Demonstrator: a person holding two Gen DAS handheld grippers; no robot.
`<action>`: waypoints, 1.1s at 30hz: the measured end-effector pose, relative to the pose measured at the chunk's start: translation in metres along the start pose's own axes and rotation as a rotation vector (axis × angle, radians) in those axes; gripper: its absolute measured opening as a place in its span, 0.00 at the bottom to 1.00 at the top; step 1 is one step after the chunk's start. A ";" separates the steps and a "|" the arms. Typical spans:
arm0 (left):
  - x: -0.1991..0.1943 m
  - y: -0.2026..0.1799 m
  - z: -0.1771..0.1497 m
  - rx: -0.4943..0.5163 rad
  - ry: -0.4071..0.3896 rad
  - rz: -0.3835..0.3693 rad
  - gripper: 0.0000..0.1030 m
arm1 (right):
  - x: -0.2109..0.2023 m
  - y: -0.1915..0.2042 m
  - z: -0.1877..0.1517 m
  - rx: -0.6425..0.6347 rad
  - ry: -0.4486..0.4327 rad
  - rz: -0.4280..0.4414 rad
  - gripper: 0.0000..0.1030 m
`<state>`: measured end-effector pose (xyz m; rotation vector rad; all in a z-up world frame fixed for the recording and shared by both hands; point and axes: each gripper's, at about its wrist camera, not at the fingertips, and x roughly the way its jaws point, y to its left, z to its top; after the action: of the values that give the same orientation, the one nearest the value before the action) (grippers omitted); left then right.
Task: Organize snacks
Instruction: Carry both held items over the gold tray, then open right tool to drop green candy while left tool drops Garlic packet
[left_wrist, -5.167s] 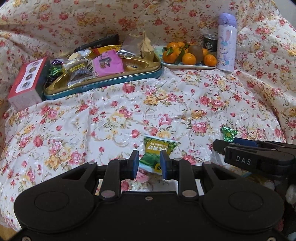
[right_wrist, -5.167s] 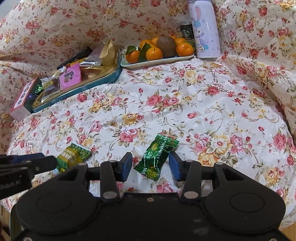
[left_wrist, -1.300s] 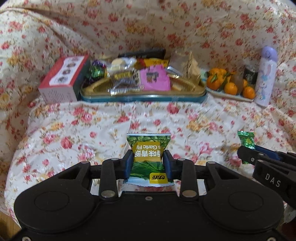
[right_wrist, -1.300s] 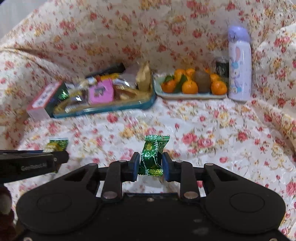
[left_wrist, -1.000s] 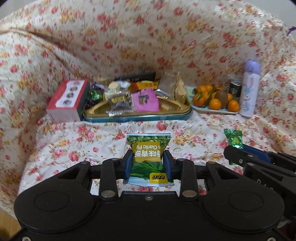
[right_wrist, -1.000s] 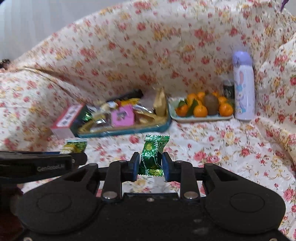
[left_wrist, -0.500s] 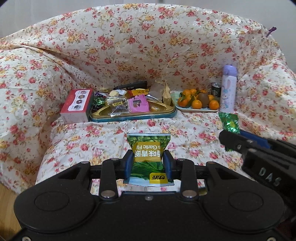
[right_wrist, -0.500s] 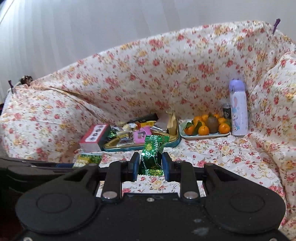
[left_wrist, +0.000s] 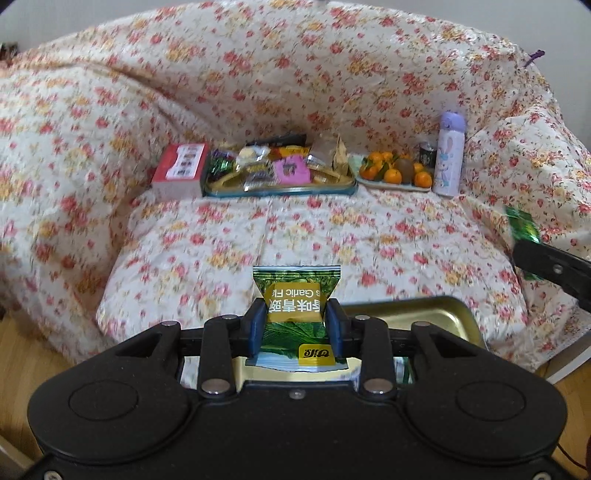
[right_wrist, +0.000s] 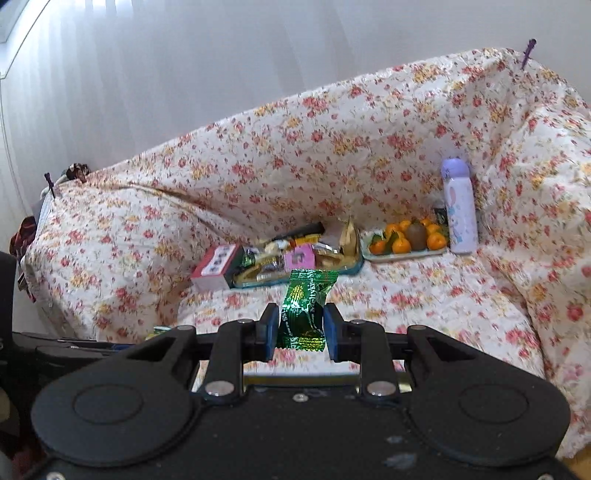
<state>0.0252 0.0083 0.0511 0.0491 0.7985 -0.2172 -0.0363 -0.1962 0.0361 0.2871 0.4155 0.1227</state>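
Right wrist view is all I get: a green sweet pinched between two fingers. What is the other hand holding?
Observer: The left gripper is shut on a snack packet, green and yellow, printed "Garlic".
Operator: Is anything near it?
Observer: A gold tray lies just past its fingers.
Operator: Can you see my sweet from that side?
Observer: Yes, the green sweet sticks up from the right gripper at the picture's right edge.

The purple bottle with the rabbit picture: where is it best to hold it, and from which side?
Grip the tall purple rabbit-print bottle across its straight middle body, coming from the front. It stands upright; the flowered sofa cover rises close behind, and the pale plate of oranges sits beside it.
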 end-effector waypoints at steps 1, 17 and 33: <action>0.000 0.003 -0.003 -0.012 0.012 -0.002 0.41 | -0.003 -0.001 -0.002 0.004 0.010 -0.002 0.27; 0.050 0.017 -0.043 -0.098 0.210 0.029 0.41 | 0.017 -0.011 -0.038 0.067 0.211 -0.057 0.27; 0.068 0.002 -0.030 -0.063 0.204 0.033 0.41 | 0.073 0.021 -0.050 0.014 0.306 -0.017 0.27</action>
<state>0.0508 0.0021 -0.0189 0.0248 1.0063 -0.1575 0.0079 -0.1508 -0.0285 0.2796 0.7228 0.1477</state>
